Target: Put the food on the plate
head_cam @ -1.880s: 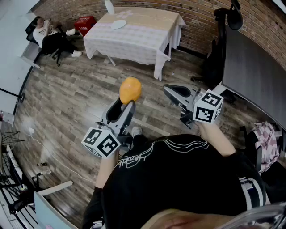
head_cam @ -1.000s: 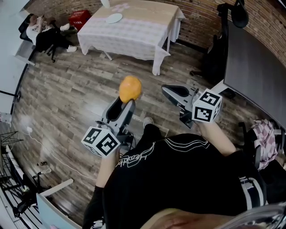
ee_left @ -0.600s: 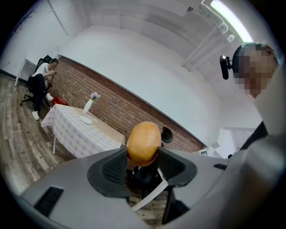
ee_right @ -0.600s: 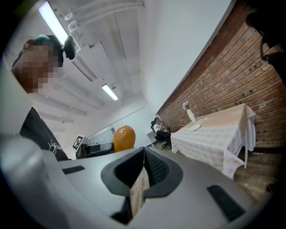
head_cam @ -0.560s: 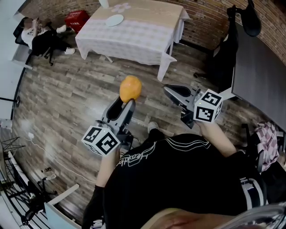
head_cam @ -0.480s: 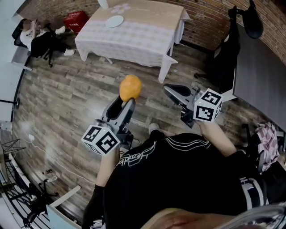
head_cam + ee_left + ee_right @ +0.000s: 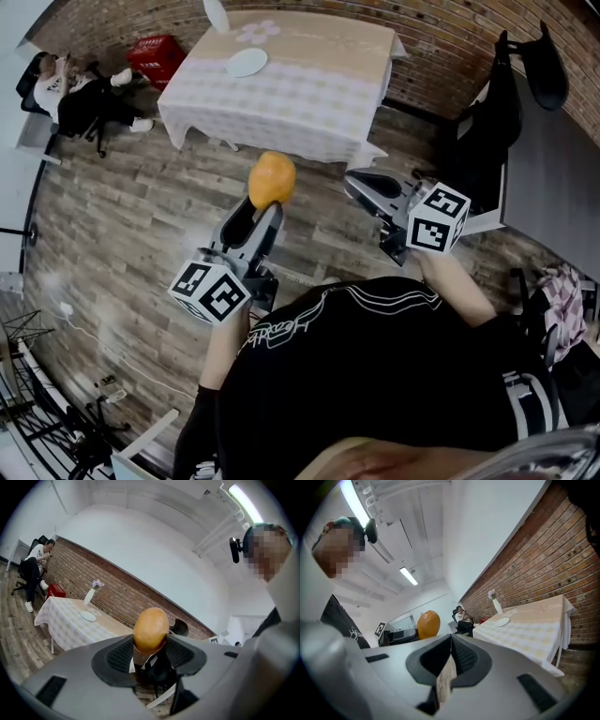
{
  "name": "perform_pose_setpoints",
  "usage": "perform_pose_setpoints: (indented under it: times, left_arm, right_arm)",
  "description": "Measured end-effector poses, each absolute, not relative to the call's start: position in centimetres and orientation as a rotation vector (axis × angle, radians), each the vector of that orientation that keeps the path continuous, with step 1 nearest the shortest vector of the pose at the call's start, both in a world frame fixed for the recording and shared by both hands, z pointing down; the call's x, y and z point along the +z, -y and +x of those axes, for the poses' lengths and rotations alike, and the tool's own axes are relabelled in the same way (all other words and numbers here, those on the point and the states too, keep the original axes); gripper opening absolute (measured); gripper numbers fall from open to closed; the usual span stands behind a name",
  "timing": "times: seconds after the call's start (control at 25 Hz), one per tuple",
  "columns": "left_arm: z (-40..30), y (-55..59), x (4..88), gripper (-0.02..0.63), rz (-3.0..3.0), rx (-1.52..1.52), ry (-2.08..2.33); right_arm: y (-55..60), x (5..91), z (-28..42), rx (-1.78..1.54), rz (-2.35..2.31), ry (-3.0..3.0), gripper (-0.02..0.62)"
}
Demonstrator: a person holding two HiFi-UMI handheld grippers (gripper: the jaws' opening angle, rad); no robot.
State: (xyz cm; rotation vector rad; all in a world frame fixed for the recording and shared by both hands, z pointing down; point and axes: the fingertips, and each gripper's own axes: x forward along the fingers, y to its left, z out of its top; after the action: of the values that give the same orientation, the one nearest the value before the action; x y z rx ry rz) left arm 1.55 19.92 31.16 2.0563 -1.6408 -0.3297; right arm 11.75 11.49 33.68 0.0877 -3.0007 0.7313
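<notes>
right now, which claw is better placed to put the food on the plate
Left. The left claw is shut on the orange food, while the right claw is shut and empty. The plate sits on the table ahead, roughly in line with the left claw.

Bright, even room light falls from ceiling strip lamps [image 7: 241,501], which burn out to white glare in both gripper views. Shadows are soft. The wooden floor [image 7: 141,216] carries a pale sheen, and the orange food [image 7: 150,629] a faint highlight on top. Wide-angle bending curves the brick wall [image 7: 543,559]. The gripper views' corners fall into round black borders, and surfaces nearest the lens look soft.
</notes>
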Motion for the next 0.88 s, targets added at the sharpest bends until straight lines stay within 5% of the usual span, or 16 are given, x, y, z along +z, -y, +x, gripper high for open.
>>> perform_pose_setpoints:
  times: [0.88]
  left_arm:
    - [-6.6,-9.6,31.1,0.213,1.982,-0.336,1.702]
  right_arm:
    - [-0.9,33.9,3.3,0.767,0.007,2.974,-0.003]
